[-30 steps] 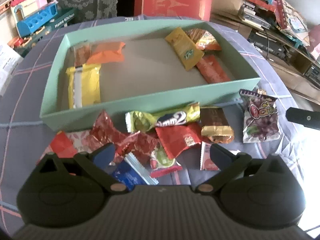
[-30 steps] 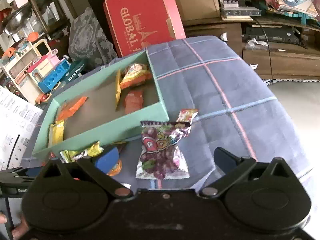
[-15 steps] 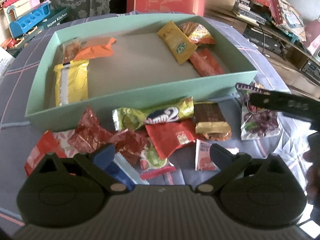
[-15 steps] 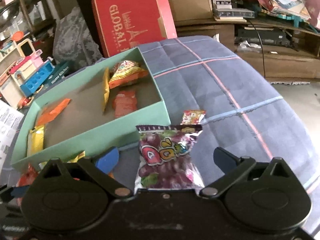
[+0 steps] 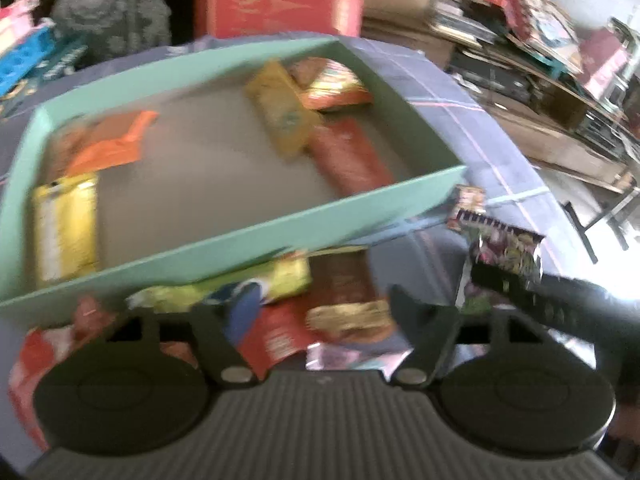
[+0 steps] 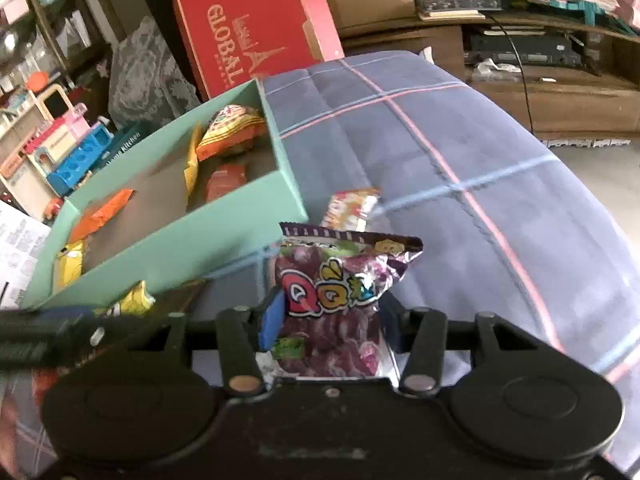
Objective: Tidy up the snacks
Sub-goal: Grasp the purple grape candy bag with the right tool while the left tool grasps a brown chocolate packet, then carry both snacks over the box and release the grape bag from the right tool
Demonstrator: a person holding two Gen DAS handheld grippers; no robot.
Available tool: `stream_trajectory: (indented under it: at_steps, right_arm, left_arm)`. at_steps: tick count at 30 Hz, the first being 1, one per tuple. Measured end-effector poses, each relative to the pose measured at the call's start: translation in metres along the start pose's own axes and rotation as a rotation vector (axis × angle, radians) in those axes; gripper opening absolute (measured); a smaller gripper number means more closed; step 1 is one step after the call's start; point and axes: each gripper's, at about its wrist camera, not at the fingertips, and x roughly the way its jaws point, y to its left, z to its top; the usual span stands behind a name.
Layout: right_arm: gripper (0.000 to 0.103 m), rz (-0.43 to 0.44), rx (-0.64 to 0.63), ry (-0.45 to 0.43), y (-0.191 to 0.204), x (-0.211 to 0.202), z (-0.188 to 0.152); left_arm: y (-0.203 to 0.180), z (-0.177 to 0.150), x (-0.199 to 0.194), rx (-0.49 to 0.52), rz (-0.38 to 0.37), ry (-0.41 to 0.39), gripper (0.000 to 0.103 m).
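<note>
A mint-green box on the plaid cloth holds several snack packets. In front of it lies a heap of loose packets. My left gripper hovers low over the heap with its jaws closing. A brown-and-gold packet and a red packet lie between its fingers, and the blur hides whether the pads touch them. My right gripper is closing on the purple grape candy bag. Its pads press the bag's sides, and the crumpled top stands up. That bag also shows at the right of the left wrist view.
A small pink-and-yellow packet lies just beyond the purple bag by the box's corner. A red carton stands behind the box and toys sit at the far left. The blue plaid cloth stretches right before dropping off.
The left gripper slid right over the heap and its jaws narrowed. The right gripper sank onto the purple bag and its jaws came in against it. The bag's top crumpled upward.
</note>
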Motion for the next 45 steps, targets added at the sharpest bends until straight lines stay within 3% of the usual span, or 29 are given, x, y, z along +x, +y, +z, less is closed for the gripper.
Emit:
stream_trajectory:
  at_steps: [3, 7, 11, 15, 23, 26, 30, 31, 45]
  right_arm:
    - [0.049, 0.034, -0.003, 0.0, -0.014, -0.013, -0.011]
    - [0.049, 0.05, -0.006, -0.004, -0.024, -0.023, -0.019]
    - [0.049, 0.055, 0.008, -0.017, -0.027, -0.027, -0.02]
    - [0.049, 0.052, 0.01, -0.032, -0.023, -0.026, -0.021]
    - [0.05, 0.035, -0.002, -0.043, -0.02, -0.026, -0.023]
    - [0.04, 0.038, -0.001, -0.035, -0.018, -0.027, -0.021]
    - [0.03, 0.065, 0.068, -0.023, -0.026, -0.031, -0.018]
    - [0.019, 0.069, 0.085, -0.017, -0.028, -0.031, -0.017]
    - [0.019, 0.075, 0.124, -0.039, -0.018, -0.059, -0.008]
  left_arm:
    - [-0.014, 0.007, 0.017, 0.039, -0.005, 0.029, 0.05]
    - [-0.02, 0.009, 0.04, 0.043, 0.036, 0.065, 0.055]
    - [-0.029, -0.001, 0.034, 0.111, 0.029, 0.045, 0.042]
    - [-0.036, -0.014, 0.026, 0.155, -0.028, 0.062, 0.042]
    - [-0.044, -0.014, 0.028, 0.201, 0.011, 0.06, 0.043]
    - [-0.049, -0.016, 0.027, 0.23, 0.022, 0.045, 0.038]
    - [-0.045, -0.018, 0.017, 0.202, -0.017, 0.038, 0.037]
    - [-0.043, -0.018, 0.014, 0.193, -0.026, 0.036, 0.037]
    - [-0.019, -0.02, -0.027, 0.104, -0.087, -0.036, 0.037]
